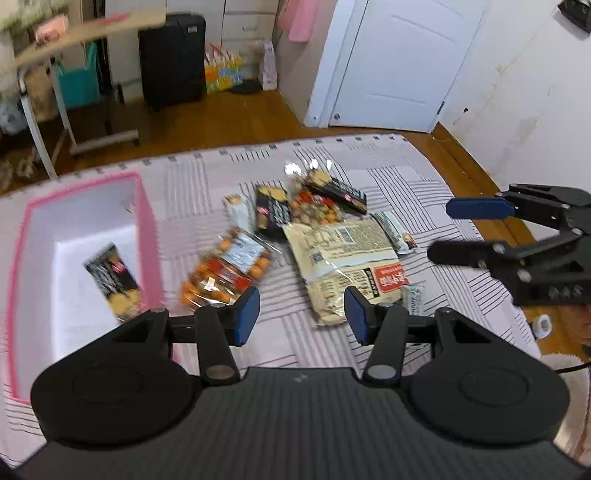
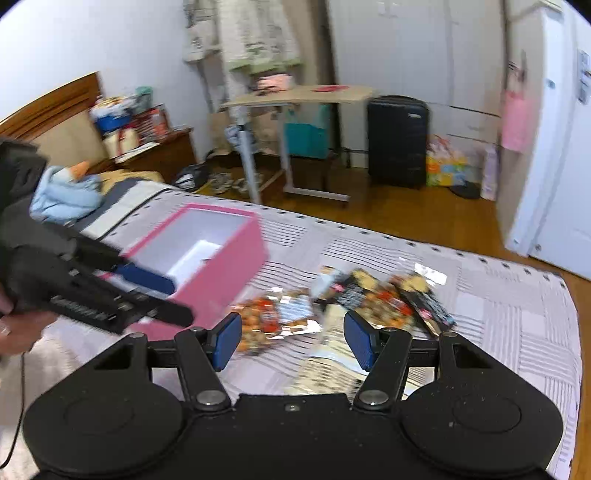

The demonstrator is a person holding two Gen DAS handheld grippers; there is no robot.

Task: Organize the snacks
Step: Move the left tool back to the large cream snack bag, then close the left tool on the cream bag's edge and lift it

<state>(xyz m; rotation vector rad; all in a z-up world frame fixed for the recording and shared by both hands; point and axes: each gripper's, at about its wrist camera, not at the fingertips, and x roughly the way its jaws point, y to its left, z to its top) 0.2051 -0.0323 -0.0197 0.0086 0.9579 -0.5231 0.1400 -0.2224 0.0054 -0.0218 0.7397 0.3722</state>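
A pink box [image 1: 146,221] with a white inside stands on the striped bedcover at the left, and one dark snack packet [image 1: 114,280] lies in it. Several snacks lie loose to its right: an orange-ball bag [image 1: 225,269], a large cream bag [image 1: 343,258], dark packets [image 1: 271,212], a mixed-nut bag [image 1: 316,212] and small white bars [image 1: 397,232]. My left gripper [image 1: 301,317] hovers open and empty above the near snacks. My right gripper [image 1: 461,230] is open and empty at the right. In the right wrist view, the right gripper [image 2: 293,341] is over the snack heap [image 2: 369,295], with the left gripper [image 2: 166,295] beside the pink box [image 2: 225,269].
The bedcover [image 1: 406,177] ends at a wooden floor [image 1: 221,118] beyond. A black suitcase [image 1: 171,59], a rolling side table [image 1: 85,33] and a white door [image 1: 399,62] stand further back. A blue blanket [image 2: 66,195] and a headboard lie to the left in the right wrist view.
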